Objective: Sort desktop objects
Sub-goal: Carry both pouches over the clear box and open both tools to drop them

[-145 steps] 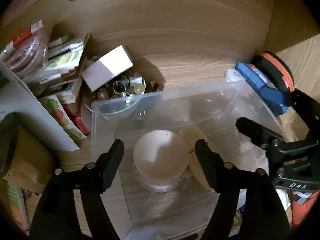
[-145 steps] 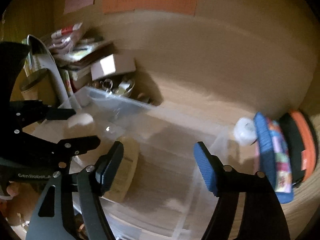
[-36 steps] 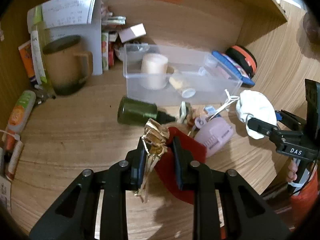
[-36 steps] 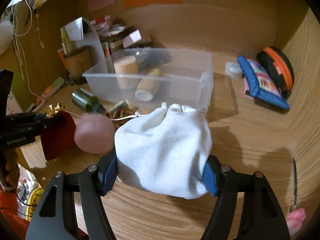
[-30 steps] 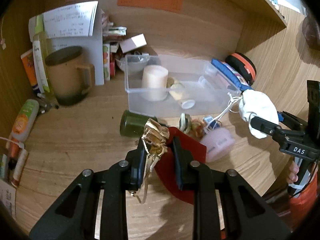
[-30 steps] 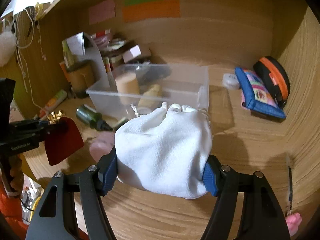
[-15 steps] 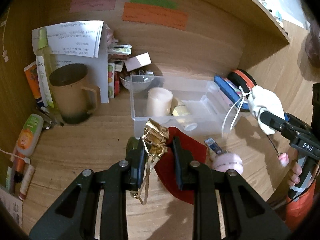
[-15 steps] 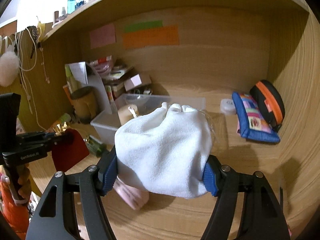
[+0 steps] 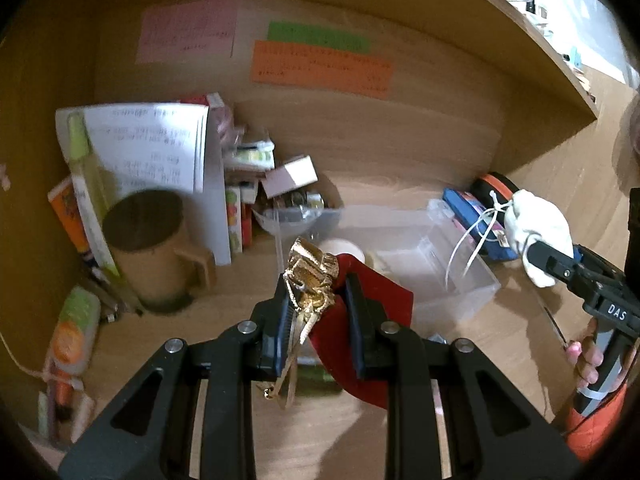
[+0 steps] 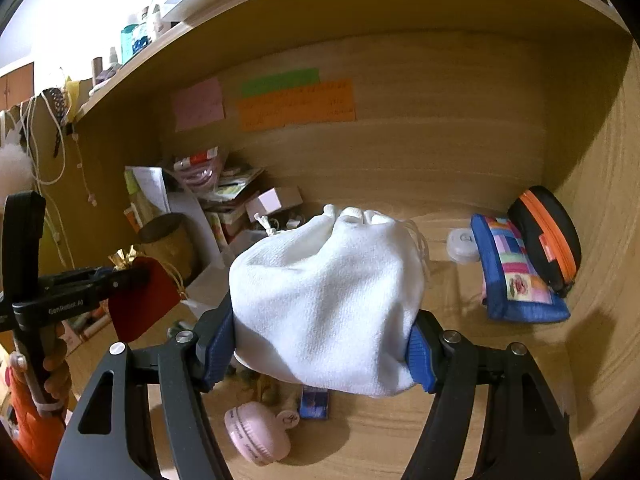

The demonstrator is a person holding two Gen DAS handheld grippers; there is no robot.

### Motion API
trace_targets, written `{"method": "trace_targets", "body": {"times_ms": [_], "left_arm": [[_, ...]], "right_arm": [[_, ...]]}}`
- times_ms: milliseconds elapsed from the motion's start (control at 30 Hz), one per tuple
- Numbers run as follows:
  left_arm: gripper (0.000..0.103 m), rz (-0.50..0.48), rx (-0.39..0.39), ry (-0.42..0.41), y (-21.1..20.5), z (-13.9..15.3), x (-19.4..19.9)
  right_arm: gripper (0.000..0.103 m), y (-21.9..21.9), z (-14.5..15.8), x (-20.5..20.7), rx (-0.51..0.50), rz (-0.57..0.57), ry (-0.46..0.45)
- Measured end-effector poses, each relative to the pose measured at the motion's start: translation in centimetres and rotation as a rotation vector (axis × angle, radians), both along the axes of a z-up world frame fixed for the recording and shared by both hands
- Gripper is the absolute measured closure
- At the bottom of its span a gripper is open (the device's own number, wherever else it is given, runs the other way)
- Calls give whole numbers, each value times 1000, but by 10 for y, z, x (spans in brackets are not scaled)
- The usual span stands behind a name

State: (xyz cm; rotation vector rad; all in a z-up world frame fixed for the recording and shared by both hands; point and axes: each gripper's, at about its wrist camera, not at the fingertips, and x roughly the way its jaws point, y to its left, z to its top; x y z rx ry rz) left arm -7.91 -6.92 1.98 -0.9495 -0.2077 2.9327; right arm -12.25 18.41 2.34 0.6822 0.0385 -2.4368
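Pouches aloft: red pouch point(image 9: 362, 312) left, white pouch point(image 10: 328, 304) right

I'm seeing dim, warm light inside the desk alcove, with bright daylight blowing out the upper left of the right wrist view. Fisheye distortion is bending the shelf point(image 10: 360, 12) and walls, and black vignetting is ringing both frames. Motion blur is smearing the papers point(image 9: 160, 148) at left; shadows are pooling softly under objects.
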Motion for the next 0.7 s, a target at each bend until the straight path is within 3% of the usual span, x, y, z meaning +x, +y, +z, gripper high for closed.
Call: {"method": "trace_targets", "body": {"times_ms": [367, 700], "left_arm": [[79, -18, -45, -22, 17, 3, -54], [79, -76, -107, -116, 53, -23, -117]], "right_arm": [[36, -10, -4, -37, -4, -7, -25], [35, -29, -33, -81, 81, 7, -104]]}}
